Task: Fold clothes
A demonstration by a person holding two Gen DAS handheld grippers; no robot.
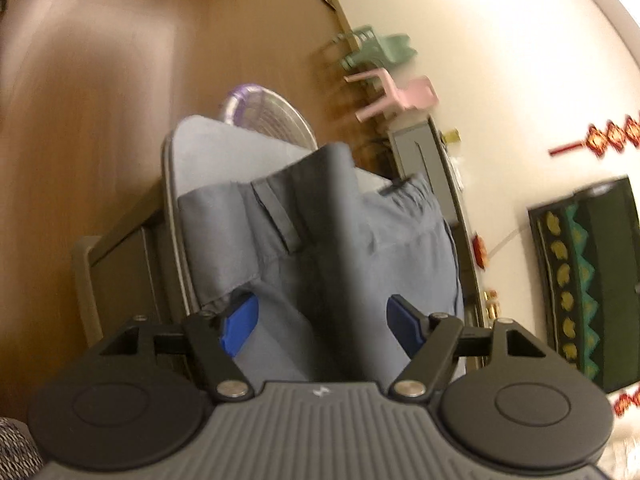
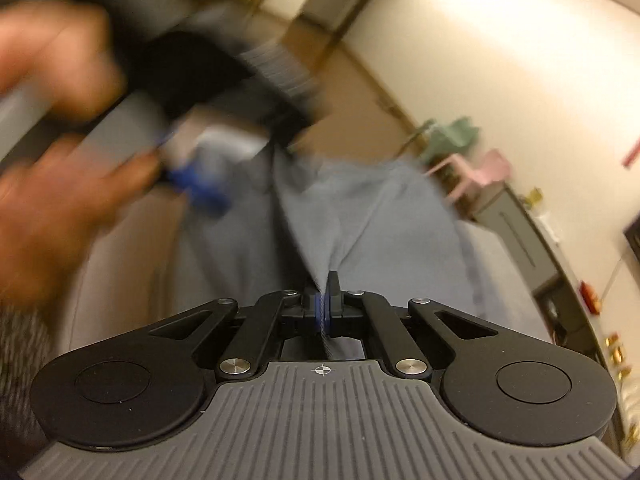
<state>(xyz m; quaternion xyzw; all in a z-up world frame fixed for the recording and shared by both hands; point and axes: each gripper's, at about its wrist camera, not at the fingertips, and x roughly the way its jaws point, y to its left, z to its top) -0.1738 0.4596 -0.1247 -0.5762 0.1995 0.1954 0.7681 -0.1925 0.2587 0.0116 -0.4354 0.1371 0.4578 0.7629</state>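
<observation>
Lying draped over a light grey padded table [image 1: 192,148], a pair of grey trousers [image 1: 320,232] is showing smooth, thin woven cloth, a darker waistband and a stitched belt loop, with one fold standing up in a ridge. Hovering just above the cloth, the left gripper [image 1: 322,326] is keeping its blue-padded fingers [image 1: 240,330] spread wide apart, gripping nothing. Seen from the right wrist, the right gripper [image 2: 322,308] is pressing its black jaws together, pinching a thin edge of the trousers [image 2: 372,224], which is pulling into taut creases. A blurred hand [image 2: 52,184] is holding the other tool. Pastel plastic chairs [image 1: 390,92] are standing by a cream wall.
</observation>
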